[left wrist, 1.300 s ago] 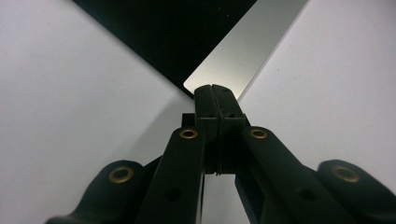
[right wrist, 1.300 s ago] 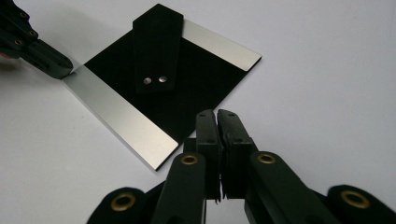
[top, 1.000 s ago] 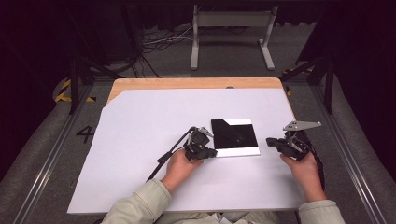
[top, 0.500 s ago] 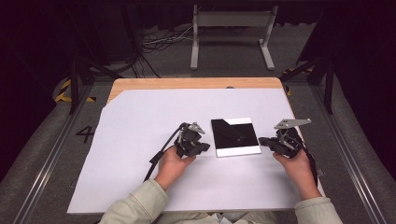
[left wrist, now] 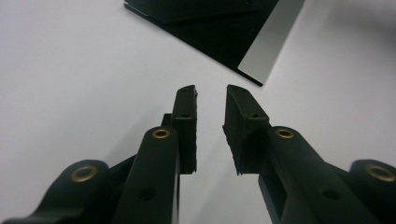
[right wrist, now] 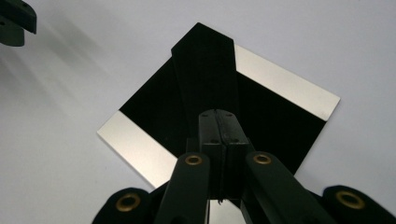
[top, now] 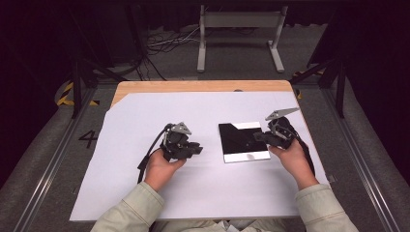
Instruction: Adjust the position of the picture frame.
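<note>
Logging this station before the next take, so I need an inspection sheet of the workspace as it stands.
Surface: white sheet over a wooden table.
Job's things: black square with pale edge strips, lying flat.
Clutter: nothing seen.
Grippers: left hand-held gripper apart from the square, jaws just opened, nothing between them; right hand-held gripper shut, at the square's right edge.
Cables: left gripper's cable trails on the sheet; more cables on the floor.
Surroundings: grey stand, dark room.

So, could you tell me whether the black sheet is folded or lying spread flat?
Partly folded: the black sheet has a flap turned over its middle, with silver strips bare at two sides. The right gripper, jaws shut, hangs over that flap.
</note>
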Demonstrator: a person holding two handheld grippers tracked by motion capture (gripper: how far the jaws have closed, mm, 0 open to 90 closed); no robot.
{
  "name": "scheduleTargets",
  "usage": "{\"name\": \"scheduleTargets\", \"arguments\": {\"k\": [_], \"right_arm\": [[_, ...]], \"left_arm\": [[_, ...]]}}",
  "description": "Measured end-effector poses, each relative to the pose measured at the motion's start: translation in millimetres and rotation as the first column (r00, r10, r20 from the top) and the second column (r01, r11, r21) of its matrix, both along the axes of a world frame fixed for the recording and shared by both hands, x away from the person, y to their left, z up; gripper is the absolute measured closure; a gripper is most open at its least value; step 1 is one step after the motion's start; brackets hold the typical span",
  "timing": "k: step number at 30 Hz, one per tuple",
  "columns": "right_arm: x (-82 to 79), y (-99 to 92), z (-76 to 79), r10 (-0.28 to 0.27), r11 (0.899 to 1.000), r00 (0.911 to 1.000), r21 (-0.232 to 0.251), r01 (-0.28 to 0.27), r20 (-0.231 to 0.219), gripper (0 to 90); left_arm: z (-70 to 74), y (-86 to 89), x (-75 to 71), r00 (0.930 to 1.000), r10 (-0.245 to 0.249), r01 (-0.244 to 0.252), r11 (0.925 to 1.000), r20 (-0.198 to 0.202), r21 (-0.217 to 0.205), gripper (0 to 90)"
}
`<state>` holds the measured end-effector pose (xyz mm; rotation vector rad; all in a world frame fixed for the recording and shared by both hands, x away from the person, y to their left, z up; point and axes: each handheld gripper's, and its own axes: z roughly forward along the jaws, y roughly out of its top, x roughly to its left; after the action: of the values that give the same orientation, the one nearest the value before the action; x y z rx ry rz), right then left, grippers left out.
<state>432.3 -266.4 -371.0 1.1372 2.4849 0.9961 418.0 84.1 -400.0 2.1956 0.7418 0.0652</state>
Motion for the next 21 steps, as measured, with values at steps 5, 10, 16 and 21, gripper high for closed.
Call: {"name": "scheduleTargets", "arguments": {"k": [5,10,16,21], "right_arm": [[19.5,9.9,2.6,-0.002,1.0,0.9999,0.004,0.003,-0.013,89.8],[38.0,20.9,4.5,-0.007,1.0,0.9997,-0.003,0.007,-0.023,89.8],[60.4,36.4,-0.3,-0.011,0.999,0.999,-0.047,0.009,-0.043,89.8],[77.9,45.5,-9.9,-0.023,0.997,0.9977,-0.075,0.018,-0.064,89.8]], "left_arm": [[0.2,10.3,2.4,0.9995,0.031,-0.031,0.9995,0.004,-0.001,70.5],[-0.4,18.7,2.2,0.9983,0.057,-0.057,0.9983,0.007,0.01,67.9],[-3.3,28.3,2.8,0.9953,0.097,-0.097,0.9949,0.001,0.027,59.0],[-5.5,34.7,1.6,0.9933,0.116,-0.116,0.9929,-0.003,0.029,57.0]]}}
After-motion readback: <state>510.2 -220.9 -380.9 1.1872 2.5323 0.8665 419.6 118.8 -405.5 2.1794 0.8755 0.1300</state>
